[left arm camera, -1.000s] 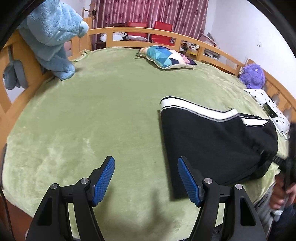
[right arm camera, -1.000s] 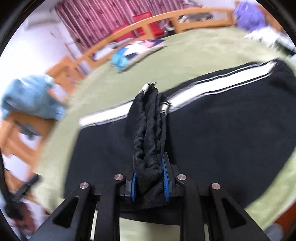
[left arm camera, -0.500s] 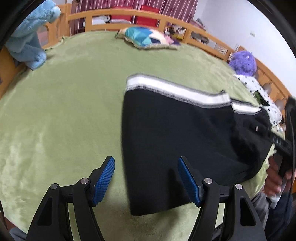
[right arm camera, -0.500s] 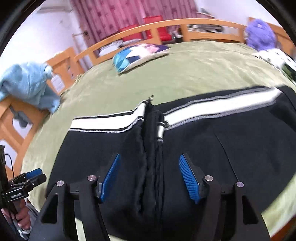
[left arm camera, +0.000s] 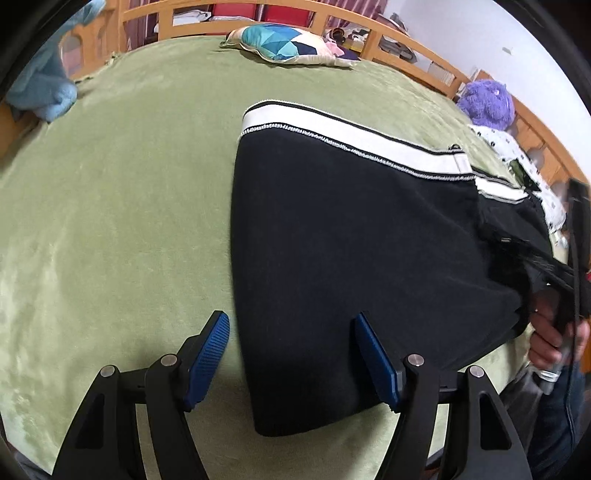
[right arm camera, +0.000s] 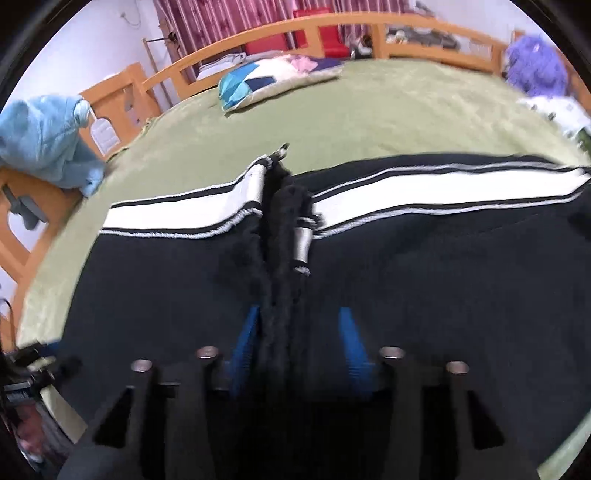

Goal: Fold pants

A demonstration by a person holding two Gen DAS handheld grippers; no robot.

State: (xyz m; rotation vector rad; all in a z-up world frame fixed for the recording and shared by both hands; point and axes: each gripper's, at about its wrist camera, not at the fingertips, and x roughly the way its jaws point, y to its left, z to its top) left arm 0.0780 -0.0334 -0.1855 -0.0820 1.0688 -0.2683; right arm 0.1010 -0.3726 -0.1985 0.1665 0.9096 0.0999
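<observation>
The black pants (left arm camera: 354,236) lie folded on the green bed cover (left arm camera: 122,192), white-striped waistband (left arm camera: 332,125) on the far side and one folded edge at the near left. The left tool (left arm camera: 291,354) hovers low over that near corner with its blue pads (left arm camera: 207,354) spread wide — one pad above bare cover, the other above black cloth, nothing pinched.

In the right wrist view the right tool (right arm camera: 295,347) is also spread. A bunched ridge of black cloth (right arm camera: 280,258) with a silver drawstring tip (right arm camera: 301,247) runs between its pads, close against the left pad; the blur hides whether it touches, and it is not clamped.

Around the pants: a patterned blue pillow (left arm camera: 288,42) at the far side of the bed, a light-blue plush blanket (left arm camera: 40,88) draped over the wooden rail (right arm camera: 122,99) at the left, and a purple plush toy (left arm camera: 487,98) beside a spotted white cloth (left arm camera: 517,155) at the right. Red chairs (right arm camera: 321,37) and dark-red curtains (right arm camera: 221,18) stand beyond the rail. None of these lies on the pants.
</observation>
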